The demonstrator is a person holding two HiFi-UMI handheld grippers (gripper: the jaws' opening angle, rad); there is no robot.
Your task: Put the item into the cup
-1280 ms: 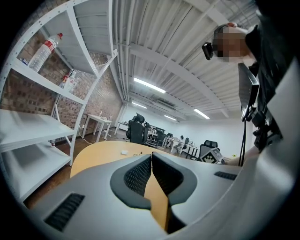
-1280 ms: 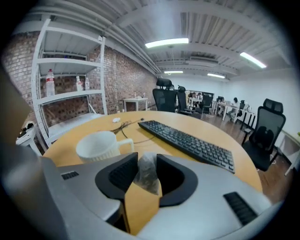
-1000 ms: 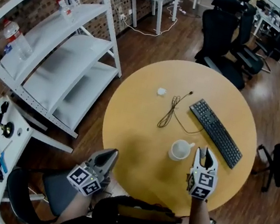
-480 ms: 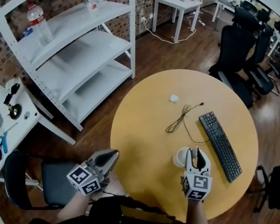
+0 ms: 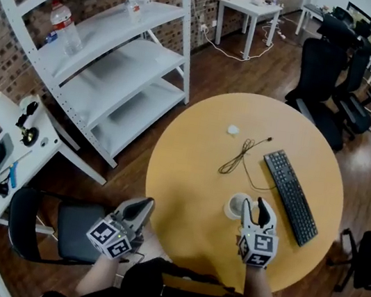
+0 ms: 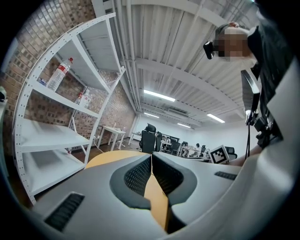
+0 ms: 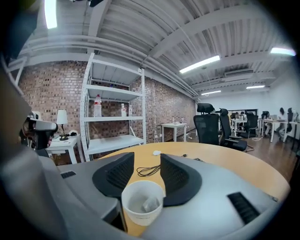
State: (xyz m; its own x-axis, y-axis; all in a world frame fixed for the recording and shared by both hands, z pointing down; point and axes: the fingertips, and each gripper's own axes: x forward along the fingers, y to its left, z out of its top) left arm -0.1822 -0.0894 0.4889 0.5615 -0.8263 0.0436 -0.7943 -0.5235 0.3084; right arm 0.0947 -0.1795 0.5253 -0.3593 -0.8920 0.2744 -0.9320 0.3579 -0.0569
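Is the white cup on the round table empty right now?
No, the right gripper view looks down into the white cup and shows a small pale item lying at its bottom.

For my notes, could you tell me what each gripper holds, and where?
Nothing. The right gripper is opening, jaws empty, by the cup; the left gripper is shut, empty.

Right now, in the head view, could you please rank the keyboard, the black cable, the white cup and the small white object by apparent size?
1. keyboard, clearly largest.
2. black cable, by its loose spread.
3. white cup.
4. small white object, smallest.
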